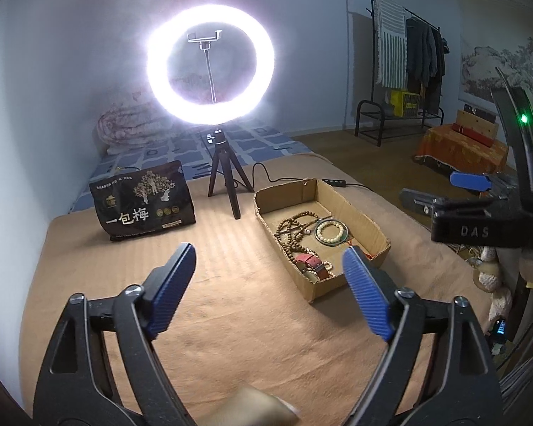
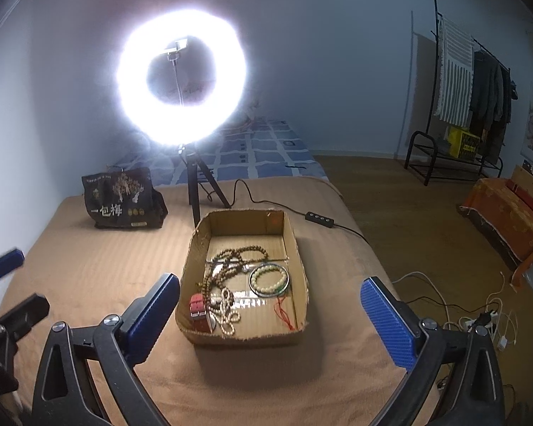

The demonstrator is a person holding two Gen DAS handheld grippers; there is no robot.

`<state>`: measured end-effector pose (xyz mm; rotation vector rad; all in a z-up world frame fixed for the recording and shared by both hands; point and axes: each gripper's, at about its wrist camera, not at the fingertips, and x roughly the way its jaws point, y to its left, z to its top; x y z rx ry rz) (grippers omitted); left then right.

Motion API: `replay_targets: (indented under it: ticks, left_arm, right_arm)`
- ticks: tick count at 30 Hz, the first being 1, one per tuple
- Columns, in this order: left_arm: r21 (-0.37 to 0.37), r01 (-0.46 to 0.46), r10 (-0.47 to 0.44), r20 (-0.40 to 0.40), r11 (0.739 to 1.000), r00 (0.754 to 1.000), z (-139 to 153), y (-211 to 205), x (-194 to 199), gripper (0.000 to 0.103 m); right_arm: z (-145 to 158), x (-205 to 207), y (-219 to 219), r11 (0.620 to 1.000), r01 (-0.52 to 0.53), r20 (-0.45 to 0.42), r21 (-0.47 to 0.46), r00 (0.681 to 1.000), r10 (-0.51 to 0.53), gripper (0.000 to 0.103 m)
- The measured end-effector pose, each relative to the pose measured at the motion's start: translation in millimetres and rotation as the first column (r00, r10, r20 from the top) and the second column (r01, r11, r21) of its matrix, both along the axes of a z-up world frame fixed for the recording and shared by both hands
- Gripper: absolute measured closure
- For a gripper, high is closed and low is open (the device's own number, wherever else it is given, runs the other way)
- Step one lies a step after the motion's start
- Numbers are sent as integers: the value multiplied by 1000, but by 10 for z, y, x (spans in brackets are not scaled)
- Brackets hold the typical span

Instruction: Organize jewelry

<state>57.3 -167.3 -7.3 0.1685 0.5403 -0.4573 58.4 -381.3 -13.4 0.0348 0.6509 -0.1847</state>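
Observation:
A shallow cardboard box (image 1: pixel 359 213) (image 2: pixel 295 238) sits on the tan bed cover. In it lie brown bead strands (image 1: pixel 295 229) (image 2: pixel 231 259), a pale bead bracelet with a green bangle (image 1: pixel 332 232) (image 2: pixel 269 278), a red watch (image 1: pixel 311 261) (image 2: pixel 199 310) and a red cord (image 2: pixel 284 314). My left gripper (image 1: pixel 270 259) is open and empty, above the cover to the left of the box. My right gripper (image 2: pixel 270 294) is open and empty, with the box between its blue fingers; it also shows at the right of the left wrist view (image 1: pixel 444 191).
A lit ring light on a small tripod (image 1: pixel 209 67) (image 2: pixel 181 81) stands behind the box, its cable and switch (image 2: pixel 319 218) trailing right. A black snack bag (image 1: pixel 142 200) (image 2: pixel 124 198) stands at back left. Cables lie on the floor (image 2: pixel 479 316). A clothes rack (image 1: pixel 408 64) stands by the wall.

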Motion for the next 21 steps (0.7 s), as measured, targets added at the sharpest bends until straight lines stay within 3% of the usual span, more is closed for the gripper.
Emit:
replay_targets:
  ticks: [3,21]
  left_arm:
    - [15,-12,12,9,1000,1000,-1,13,-26,1]
    - [34,-40,41,-14,999,999,-40,88,-9,0]
  right_arm:
    - [-52,-58,45,1000,-4,-8,-10,1000,4,0]
    - [-147,-164,7,1000,16,-23,-16,1000,-16,0]
